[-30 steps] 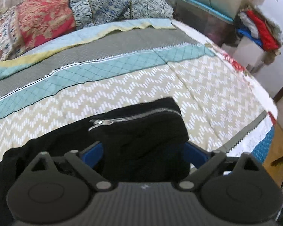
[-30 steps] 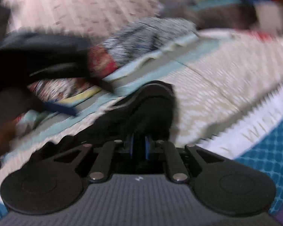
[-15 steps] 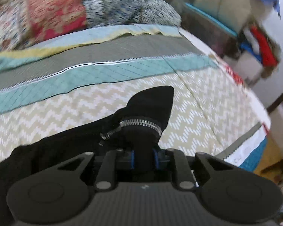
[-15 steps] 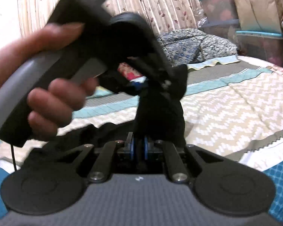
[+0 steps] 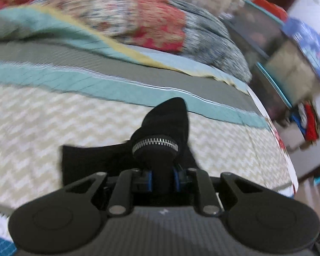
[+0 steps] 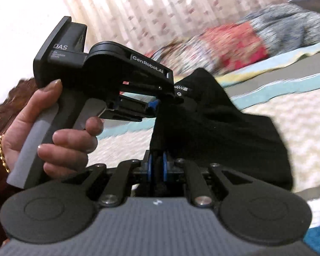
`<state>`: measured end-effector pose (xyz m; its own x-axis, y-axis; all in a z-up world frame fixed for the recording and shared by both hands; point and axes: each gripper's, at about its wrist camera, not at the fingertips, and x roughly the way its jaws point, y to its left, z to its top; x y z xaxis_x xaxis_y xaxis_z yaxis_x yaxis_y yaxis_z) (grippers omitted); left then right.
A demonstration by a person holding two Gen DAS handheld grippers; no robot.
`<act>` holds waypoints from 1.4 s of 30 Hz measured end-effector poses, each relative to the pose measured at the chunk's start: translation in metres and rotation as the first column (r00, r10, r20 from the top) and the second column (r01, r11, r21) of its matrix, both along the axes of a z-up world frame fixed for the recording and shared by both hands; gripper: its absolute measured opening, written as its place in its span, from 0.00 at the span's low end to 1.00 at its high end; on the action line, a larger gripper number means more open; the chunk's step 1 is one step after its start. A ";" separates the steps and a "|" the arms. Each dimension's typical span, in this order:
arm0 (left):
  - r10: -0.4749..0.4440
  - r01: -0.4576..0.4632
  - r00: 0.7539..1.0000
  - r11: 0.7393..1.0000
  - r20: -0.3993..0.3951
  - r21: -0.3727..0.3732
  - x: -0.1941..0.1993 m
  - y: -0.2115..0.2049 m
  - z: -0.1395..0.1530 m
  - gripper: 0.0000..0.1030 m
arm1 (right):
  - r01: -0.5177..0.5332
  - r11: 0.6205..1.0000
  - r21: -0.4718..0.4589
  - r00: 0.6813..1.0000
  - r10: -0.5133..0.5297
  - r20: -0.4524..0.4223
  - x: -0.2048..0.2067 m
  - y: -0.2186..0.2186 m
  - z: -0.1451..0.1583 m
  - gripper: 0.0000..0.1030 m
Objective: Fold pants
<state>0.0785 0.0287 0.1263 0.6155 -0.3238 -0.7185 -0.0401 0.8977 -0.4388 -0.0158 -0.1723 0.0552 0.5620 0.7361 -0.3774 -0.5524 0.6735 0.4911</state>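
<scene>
The black pants [image 5: 164, 125] with a silver zipper [image 5: 154, 143] hang lifted above the chevron bedspread [image 5: 42, 123]. My left gripper [image 5: 161, 179] is shut on a bunched fold of the pants just below the zipper. In the right wrist view my right gripper [image 6: 157, 168] is shut on another part of the pants [image 6: 224, 132], which drape off to the right. The left gripper [image 6: 160, 104] appears there too, held by a hand [image 6: 59, 136], biting the same cloth just above and left of the right one.
A patterned red and blue quilt [image 5: 143, 21] lies heaped at the head of the bed. Storage boxes and piled clothes [image 5: 288, 64] stand beyond the bed's right edge. A flowered curtain [image 6: 160, 6] hangs behind the bed.
The left gripper went from open around the pants to shut on the fold at the zipper, then swung sideways with it. Both grippers lifted the pants off the bed, close together.
</scene>
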 end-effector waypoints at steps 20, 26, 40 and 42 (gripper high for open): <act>0.205 -0.215 0.976 0.960 -0.070 -0.182 -0.056 0.096 -0.088 0.62 | -0.029 0.989 -0.144 1.000 0.027 -0.015 -0.040 0.009 -0.016 0.38; 0.153 -0.156 0.986 0.987 -0.066 -0.039 -0.088 0.060 -0.084 0.61 | 0.136 0.979 -0.149 0.991 -0.136 0.010 -0.023 -0.022 -0.017 0.36; 0.180 -0.161 0.980 0.968 -0.085 0.193 -0.121 0.030 -0.080 0.63 | 0.233 0.937 -0.261 0.933 -0.290 -0.211 -0.011 -0.047 -0.057 0.38; 0.183 -0.165 0.981 0.966 -0.072 0.200 -0.132 0.025 -0.074 0.63 | 0.242 0.939 -0.244 0.926 -0.299 -0.229 -0.019 -0.051 -0.054 0.39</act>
